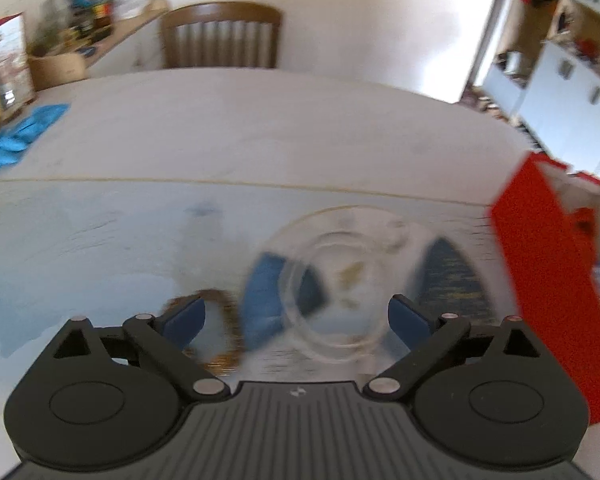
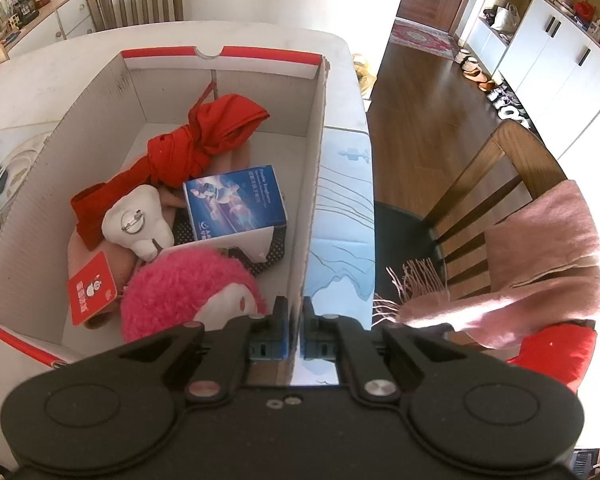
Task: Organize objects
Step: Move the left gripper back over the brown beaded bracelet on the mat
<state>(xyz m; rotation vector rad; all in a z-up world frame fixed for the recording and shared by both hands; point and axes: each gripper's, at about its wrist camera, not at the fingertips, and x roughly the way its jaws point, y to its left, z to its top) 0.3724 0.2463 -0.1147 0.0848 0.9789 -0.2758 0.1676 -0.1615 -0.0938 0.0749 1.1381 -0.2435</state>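
Note:
The left wrist view is blurred. My left gripper stands wide open over the table. A clear round glass-like dish lies just ahead of its fingers and no pad touches it. Under or beside the dish are a blue item and a brown one. The red cardboard box stands at the right. My right gripper is shut on the box's near right wall. Inside lie a red cloth, a small blue carton, a white tooth-shaped plush, a pink fluffy toy and a red tag.
A wooden chair stands behind the table. A blue cloth lies at the far left. A white cable lies left of the box. Another chair with a pink scarf stands right of the table edge, over the wood floor.

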